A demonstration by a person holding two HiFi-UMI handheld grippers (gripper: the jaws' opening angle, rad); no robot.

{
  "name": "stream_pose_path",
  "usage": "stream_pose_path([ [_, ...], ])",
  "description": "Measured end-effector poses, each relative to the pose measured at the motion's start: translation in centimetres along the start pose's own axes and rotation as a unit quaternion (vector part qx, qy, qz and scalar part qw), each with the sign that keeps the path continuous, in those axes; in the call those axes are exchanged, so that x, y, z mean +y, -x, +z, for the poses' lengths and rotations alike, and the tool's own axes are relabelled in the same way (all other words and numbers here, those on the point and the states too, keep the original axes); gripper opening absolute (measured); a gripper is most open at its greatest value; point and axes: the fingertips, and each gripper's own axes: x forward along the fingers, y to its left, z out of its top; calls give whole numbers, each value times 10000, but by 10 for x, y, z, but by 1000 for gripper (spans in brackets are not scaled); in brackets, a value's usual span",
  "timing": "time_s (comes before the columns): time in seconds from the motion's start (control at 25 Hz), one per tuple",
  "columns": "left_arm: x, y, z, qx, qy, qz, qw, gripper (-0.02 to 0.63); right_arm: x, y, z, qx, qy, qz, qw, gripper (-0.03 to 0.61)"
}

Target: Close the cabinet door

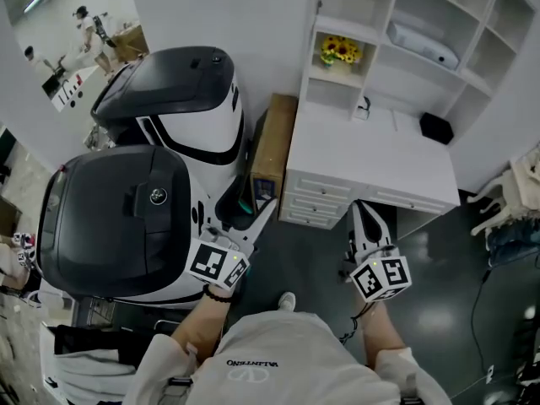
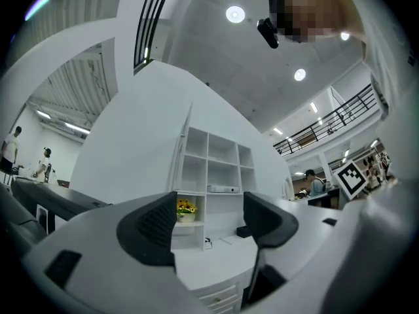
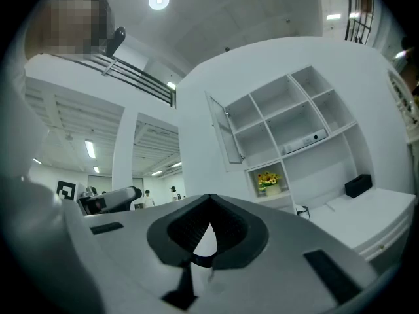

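Observation:
A white desk (image 1: 371, 163) carries a white shelf cabinet (image 3: 294, 123). At the cabinet's upper left, the cabinet door (image 3: 225, 133) stands swung open, hinged at the left side. In the left gripper view the door (image 2: 184, 142) shows nearly edge-on. Both grippers hang in front of the desk, well short of the door. My left gripper (image 1: 267, 207) (image 2: 209, 220) is open, its jaws apart with nothing between them. My right gripper (image 1: 359, 209) (image 3: 209, 203) is shut, its tips meeting on nothing.
A pot of yellow flowers (image 1: 337, 51) sits in a lower shelf, a white device (image 1: 422, 42) in the shelf beside it, and a black box (image 1: 436, 127) on the desktop. Two large black-and-white machines (image 1: 126, 218) and a brown box (image 1: 272, 146) stand left; a white chair (image 1: 506, 197) stands right.

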Motion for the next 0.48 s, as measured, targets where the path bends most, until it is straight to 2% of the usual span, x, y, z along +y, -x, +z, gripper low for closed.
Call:
stream_pose_path([
  [0.28, -3, -46, -13, 20, -83, 207, 9997, 302, -51, -26, 4, 63, -77, 178, 9998, 9],
  [0.48, 4, -65, -20, 44, -153, 276, 9995, 301, -68, -45, 4, 100, -100, 256, 9996, 8],
])
